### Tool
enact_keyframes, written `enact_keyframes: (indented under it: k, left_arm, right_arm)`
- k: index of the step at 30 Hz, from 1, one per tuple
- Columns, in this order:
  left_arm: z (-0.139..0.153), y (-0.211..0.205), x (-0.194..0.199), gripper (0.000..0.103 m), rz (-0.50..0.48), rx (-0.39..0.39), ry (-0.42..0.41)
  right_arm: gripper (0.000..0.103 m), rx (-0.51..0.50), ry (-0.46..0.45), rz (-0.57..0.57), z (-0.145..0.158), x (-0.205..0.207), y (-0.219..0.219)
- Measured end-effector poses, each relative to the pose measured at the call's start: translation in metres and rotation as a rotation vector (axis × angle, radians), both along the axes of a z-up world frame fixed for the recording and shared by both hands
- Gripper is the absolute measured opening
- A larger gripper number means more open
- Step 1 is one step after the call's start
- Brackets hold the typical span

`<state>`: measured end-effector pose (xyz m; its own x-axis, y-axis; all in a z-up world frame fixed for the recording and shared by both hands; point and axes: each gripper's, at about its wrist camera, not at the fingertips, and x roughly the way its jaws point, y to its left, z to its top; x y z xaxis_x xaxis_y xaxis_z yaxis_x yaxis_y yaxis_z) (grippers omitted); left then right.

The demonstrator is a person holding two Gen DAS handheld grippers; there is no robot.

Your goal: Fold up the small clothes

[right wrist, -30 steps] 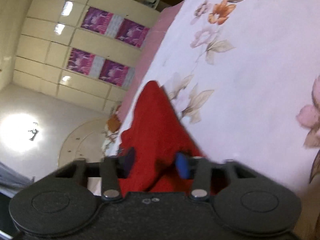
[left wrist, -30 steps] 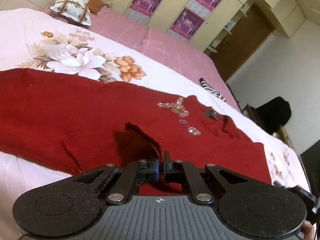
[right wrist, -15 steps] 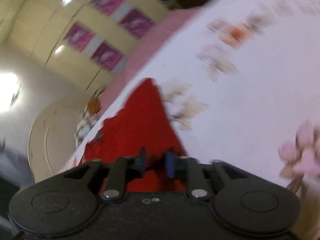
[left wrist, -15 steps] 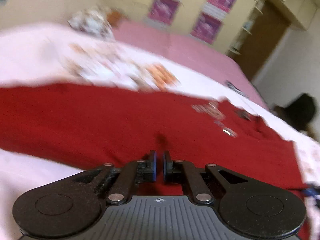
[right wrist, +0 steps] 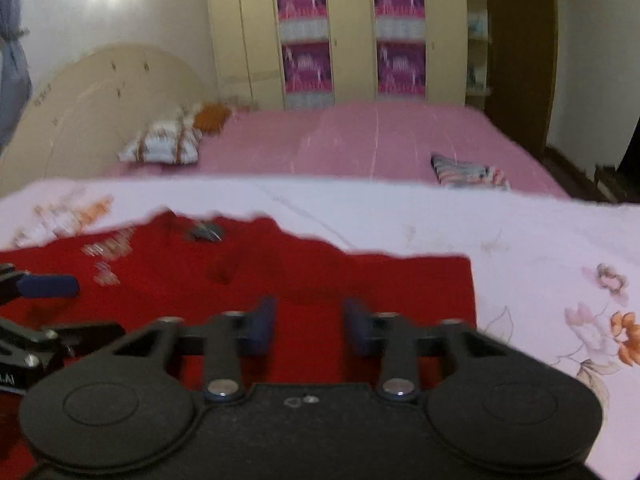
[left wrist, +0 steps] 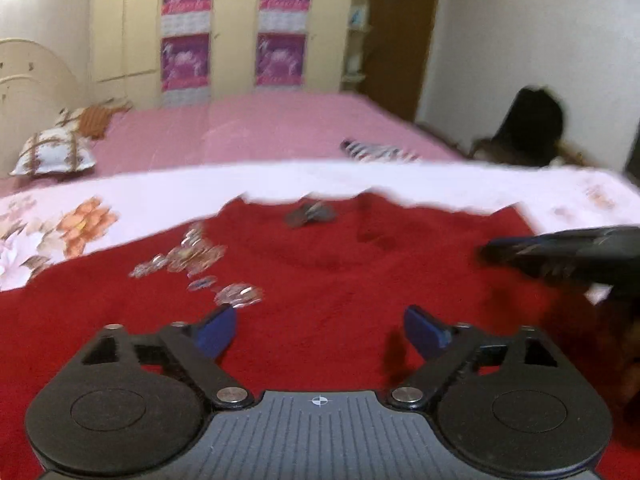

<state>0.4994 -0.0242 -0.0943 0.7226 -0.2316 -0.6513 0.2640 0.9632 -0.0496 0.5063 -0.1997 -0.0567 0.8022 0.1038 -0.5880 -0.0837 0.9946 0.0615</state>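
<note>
A red knit garment [left wrist: 320,280] with shiny sequins [left wrist: 192,260] lies spread flat on the white floral bedsheet [left wrist: 280,184]. It also shows in the right wrist view [right wrist: 280,280]. My left gripper [left wrist: 320,332] is open and empty just above the garment's near part. My right gripper [right wrist: 310,326] is open and empty above the garment's right part. The right gripper shows at the right of the left wrist view [left wrist: 560,256]. A blue left fingertip [right wrist: 48,286] shows at the left of the right wrist view.
A pink bedcover [left wrist: 260,132] lies beyond the white sheet. A striped cloth [right wrist: 468,172] lies on it at the right, pillows [left wrist: 56,152] at the far left. Wardrobes [right wrist: 340,32] line the back wall. A dark chair [left wrist: 532,128] stands at the right.
Both grippers have opened and let go of the red garment, which now lies flat. Both cameras have swung level to face the wardrobes.
</note>
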Motion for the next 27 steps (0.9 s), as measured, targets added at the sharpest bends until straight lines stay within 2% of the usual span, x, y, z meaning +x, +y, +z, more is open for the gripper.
enact_keyframes:
  k: [1,2,3,4,6,7,9,11,13,14,16,17,21,23,25,27]
  left_arm:
    - [-0.004,0.009,0.001,0.088,0.042,0.026,-0.004]
    - [-0.007,0.022,0.000,0.088,0.081,0.025,-0.011]
    - [-0.009,0.035,0.003,0.097,0.110,0.002,0.002]
    - [-0.009,0.044,0.003,0.097,0.127,-0.017,0.010]
    - [-0.005,0.046,0.001,0.097,0.129,0.005,0.008]
    - [0.002,0.045,-0.006,0.097,0.127,0.013,-0.015]
    - [0.012,0.041,-0.025,0.097,0.091,-0.031,-0.041]
    - [0.015,0.027,-0.039,0.097,0.030,-0.016,-0.057]
    - [0.010,0.012,-0.046,0.097,-0.013,-0.003,-0.049]
    - [0.006,0.005,-0.047,0.097,-0.018,-0.003,-0.030]
    - [-0.004,0.005,-0.049,0.097,0.007,0.047,-0.014]
    - [-0.004,0.008,-0.055,0.097,0.016,0.056,-0.023]
    - [-0.001,0.046,-0.071,0.099,0.102,0.086,-0.016]
    - [0.004,0.066,-0.082,0.099,0.141,0.055,-0.018]
    - [0.011,0.080,-0.095,0.099,0.187,0.059,-0.059]
    - [0.015,0.092,-0.101,0.098,0.182,-0.013,-0.056]
  right_arm:
    - [0.000,-0.001,0.020,-0.065,-0.004,0.005,-0.012]
    - [0.000,0.070,0.016,-0.122,-0.007,0.006,-0.033]
    - [0.000,0.141,0.025,-0.150,-0.008,0.006,-0.049]
    - [0.000,0.156,0.030,-0.142,-0.009,0.006,-0.052]
    - [0.000,0.080,0.020,-0.128,-0.006,0.002,-0.040]
    - [0.007,0.080,0.018,-0.133,-0.002,-0.002,-0.035]
    - [0.023,0.095,-0.035,-0.125,0.010,-0.022,-0.023]
    - [0.023,0.070,-0.077,-0.064,0.013,-0.051,-0.003]
    - [0.023,0.050,-0.082,-0.001,0.008,-0.072,0.019]
    - [0.022,0.040,-0.069,0.040,0.002,-0.079,0.029]
    - [0.018,-0.036,-0.040,0.070,-0.009,-0.082,0.043]
    - [0.018,-0.068,-0.041,0.043,-0.013,-0.084,0.041]
    - [0.019,-0.042,-0.031,-0.149,-0.004,-0.094,-0.004]
    - [0.018,0.013,-0.013,-0.145,-0.002,-0.103,-0.020]
    - [0.022,0.012,-0.028,-0.127,0.002,-0.113,-0.017]
    - [0.022,0.043,-0.047,-0.108,0.004,-0.122,-0.017]
